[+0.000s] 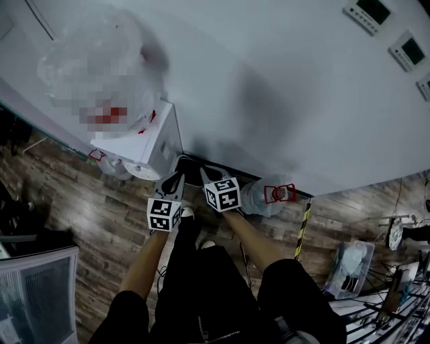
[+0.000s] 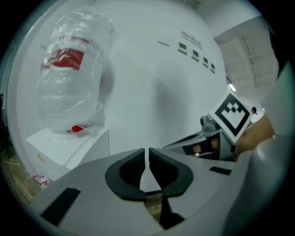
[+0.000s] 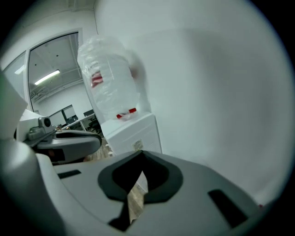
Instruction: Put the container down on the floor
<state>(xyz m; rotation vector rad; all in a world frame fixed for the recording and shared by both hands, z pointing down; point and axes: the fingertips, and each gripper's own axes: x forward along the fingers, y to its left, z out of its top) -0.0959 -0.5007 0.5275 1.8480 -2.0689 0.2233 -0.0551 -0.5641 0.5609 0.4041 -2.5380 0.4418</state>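
Note:
A clear water container (image 1: 267,196) with a red-marked neck lies on the wood floor against the wall, just right of my right gripper (image 1: 205,177). Nothing is between that gripper's jaws, which are shut in the right gripper view (image 3: 141,154). My left gripper (image 1: 175,178) is beside it, a little to the left, with its tips together and empty (image 2: 147,152). Both point toward the white wall. Each gripper shows in the other's view: the right gripper (image 2: 203,138) and the left gripper (image 3: 69,140).
A white water dispenser (image 1: 148,144) (image 2: 69,147) (image 3: 131,133) stands at the left with a plastic-wrapped jug (image 2: 69,78) (image 3: 110,83) on top. A striped post (image 1: 304,228) and a clear bin (image 1: 349,265) are at the right, wall panels (image 1: 368,13) high up.

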